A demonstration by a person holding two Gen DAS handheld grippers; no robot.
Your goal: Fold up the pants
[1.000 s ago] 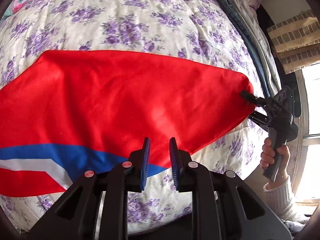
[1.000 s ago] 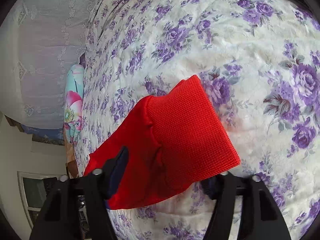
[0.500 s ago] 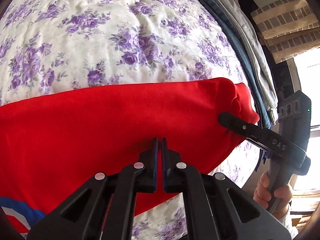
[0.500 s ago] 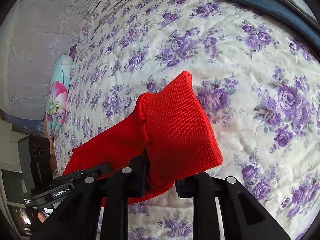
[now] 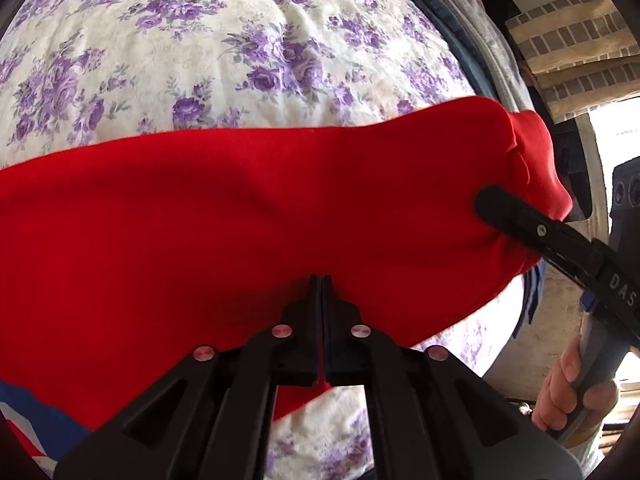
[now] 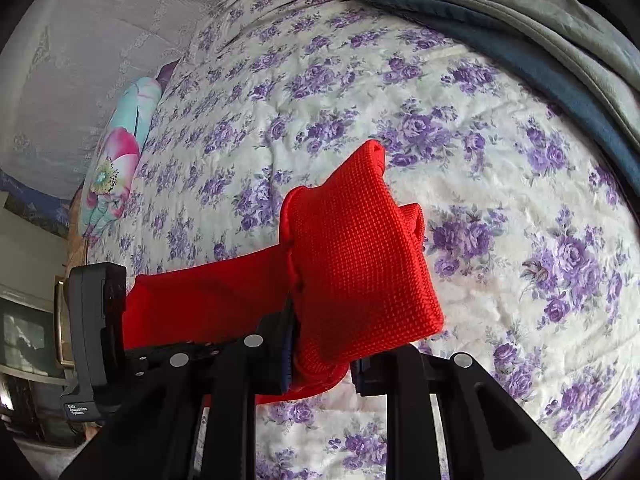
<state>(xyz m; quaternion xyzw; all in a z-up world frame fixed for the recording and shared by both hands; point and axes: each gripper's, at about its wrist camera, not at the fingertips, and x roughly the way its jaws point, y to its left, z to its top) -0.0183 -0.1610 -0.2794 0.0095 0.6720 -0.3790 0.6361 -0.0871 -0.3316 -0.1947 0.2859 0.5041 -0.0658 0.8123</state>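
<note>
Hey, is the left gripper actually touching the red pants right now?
Touching. The left wrist view shows the left gripper with its jaws shut on the near edge of the red pants, red fabric showing in the slit between them.

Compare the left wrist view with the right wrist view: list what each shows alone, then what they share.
Only the left wrist view: the blue and white stripe on the red pants, a brick-patterned wall, and the person's hand holding the right gripper.

Only the right wrist view: the ribbed cuff, a floral pillow, a lace curtain.

Both: the pants, both grippers, including the left gripper, clamped on them, the floral quilt.
</note>
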